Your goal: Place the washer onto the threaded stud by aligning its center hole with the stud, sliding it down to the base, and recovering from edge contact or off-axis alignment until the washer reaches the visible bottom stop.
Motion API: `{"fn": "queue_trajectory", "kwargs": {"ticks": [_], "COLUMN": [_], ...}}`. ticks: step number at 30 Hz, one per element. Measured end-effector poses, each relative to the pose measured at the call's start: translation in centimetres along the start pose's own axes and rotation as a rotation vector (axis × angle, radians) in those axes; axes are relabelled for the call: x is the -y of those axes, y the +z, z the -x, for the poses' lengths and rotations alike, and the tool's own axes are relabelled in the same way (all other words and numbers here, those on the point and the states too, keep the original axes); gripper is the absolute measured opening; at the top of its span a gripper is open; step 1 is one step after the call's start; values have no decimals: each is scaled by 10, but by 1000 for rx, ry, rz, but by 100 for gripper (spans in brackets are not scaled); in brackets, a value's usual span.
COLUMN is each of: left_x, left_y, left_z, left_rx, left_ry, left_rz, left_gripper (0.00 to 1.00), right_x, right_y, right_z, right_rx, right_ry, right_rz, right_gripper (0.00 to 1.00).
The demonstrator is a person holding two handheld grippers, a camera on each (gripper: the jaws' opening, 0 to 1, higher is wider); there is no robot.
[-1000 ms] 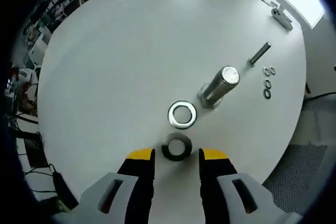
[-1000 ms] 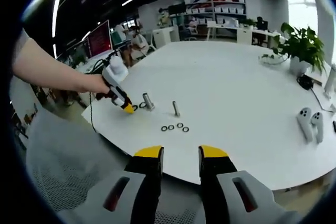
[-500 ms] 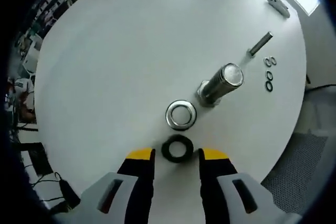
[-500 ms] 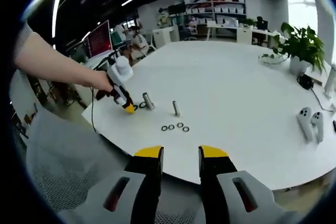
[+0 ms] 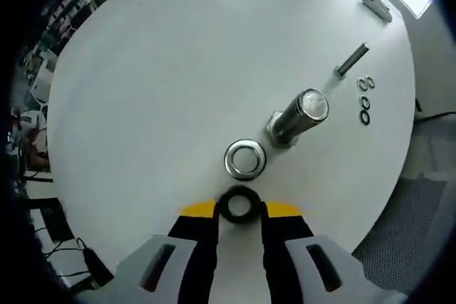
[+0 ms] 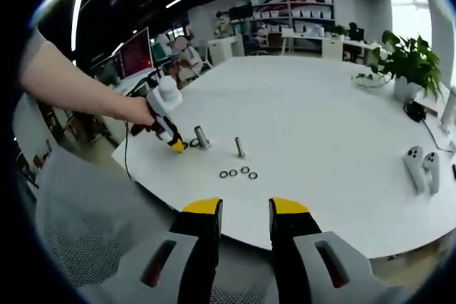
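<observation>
A black washer (image 5: 239,204) lies flat on the white round table (image 5: 164,69), pinched between the yellow tips of my left gripper (image 5: 239,211), which is shut on it. Just beyond it rests a silver washer (image 5: 245,159), and past that a thick threaded stud (image 5: 299,115) stands upright on its base. In the right gripper view a person's hand holds the left gripper (image 6: 166,117) down at the table beside that stud (image 6: 201,137). My right gripper (image 6: 244,208) hangs open off the table's near edge with nothing between its jaws.
A thinner stud (image 5: 353,60) and three small washers (image 5: 365,101) sit beyond the thick stud, near the table edge. White controllers (image 6: 420,165) and a potted plant (image 6: 410,62) are at the right side. A mesh chair (image 6: 85,247) stands below the table edge.
My left gripper's jaws have closed in from either side onto the black washer. The right gripper has stayed where it was.
</observation>
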State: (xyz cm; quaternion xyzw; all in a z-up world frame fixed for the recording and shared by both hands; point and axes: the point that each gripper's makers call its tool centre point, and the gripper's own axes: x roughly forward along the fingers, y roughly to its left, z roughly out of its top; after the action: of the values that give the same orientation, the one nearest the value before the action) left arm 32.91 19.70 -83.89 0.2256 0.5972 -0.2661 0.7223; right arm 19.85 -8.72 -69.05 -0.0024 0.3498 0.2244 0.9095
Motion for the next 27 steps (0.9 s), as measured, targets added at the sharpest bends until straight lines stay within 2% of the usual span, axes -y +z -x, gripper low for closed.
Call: {"fn": "queue_trajectory", "kwargs": {"ticks": [8,15,21,27], "left_x": [1,6,12,10], "left_y": [0,-4,-11,-10], "left_z": [0,0,2,2], "left_rx": [-18,-72,-78,-65], "left_ry": [-3,-7,-14,-15], "left_rz": [-6,-39,-56,-42], "left_gripper": [21,21,21,22], "right_x": [1,2,3,2], "right_y": [0,0,1,0], "right_z": [0,0,1,0], "right_rx": [2,1,5,0], "right_ry": [-3,-9,-11,-7], "right_rz": [-2,-4,-6,-2], "right_gripper": [28,28,28,28]}}
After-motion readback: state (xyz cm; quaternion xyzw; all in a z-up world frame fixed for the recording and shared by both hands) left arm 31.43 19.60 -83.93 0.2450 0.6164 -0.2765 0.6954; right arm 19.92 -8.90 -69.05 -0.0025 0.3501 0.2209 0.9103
